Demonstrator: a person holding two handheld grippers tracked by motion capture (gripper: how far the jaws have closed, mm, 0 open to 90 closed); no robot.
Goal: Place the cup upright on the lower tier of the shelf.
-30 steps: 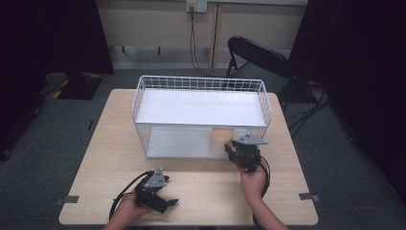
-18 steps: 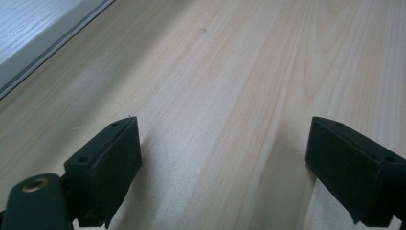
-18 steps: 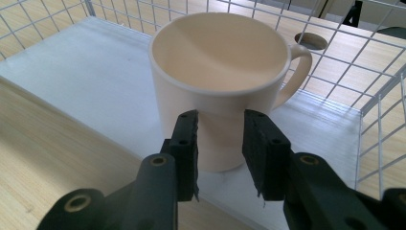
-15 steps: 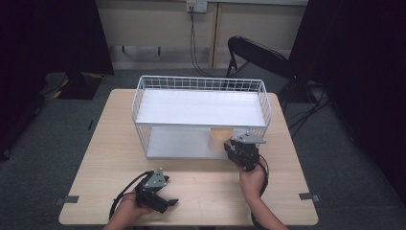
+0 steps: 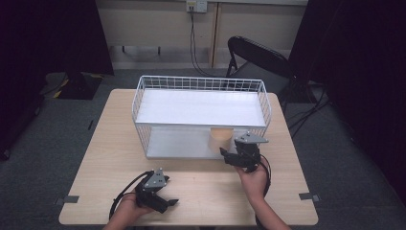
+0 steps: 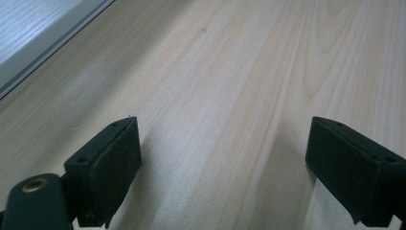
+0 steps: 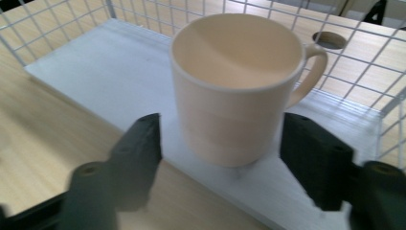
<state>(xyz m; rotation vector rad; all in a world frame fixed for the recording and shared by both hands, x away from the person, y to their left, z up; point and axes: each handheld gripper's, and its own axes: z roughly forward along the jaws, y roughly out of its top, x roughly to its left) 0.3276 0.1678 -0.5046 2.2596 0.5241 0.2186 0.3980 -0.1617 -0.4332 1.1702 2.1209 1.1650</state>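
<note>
A beige mug [image 5: 220, 139] [image 7: 234, 96] stands upright on the white lower board [image 5: 177, 143] of a white wire rack [image 5: 201, 84], at its front right corner. My right gripper [image 5: 230, 155] [image 7: 220, 139] has its jaws on either side of the mug. They have just been opening, and a gap shows between each pad and the mug wall. The mug's handle points to the right in the right gripper view. My left gripper [image 5: 168, 200] [image 6: 222, 139] rests low over the wooden table [image 5: 201, 182] near its front edge, open, with bare wood between its jaws.
The rack's wire walls [image 7: 335, 52] rise close behind and to the right of the mug. A black folding chair [image 5: 258, 52] stands behind the table, with cables on the floor. Bare table lies between my two grippers.
Both hands and the mug stay where they were. In the small high view the right jaws' spread cannot be compared.
</note>
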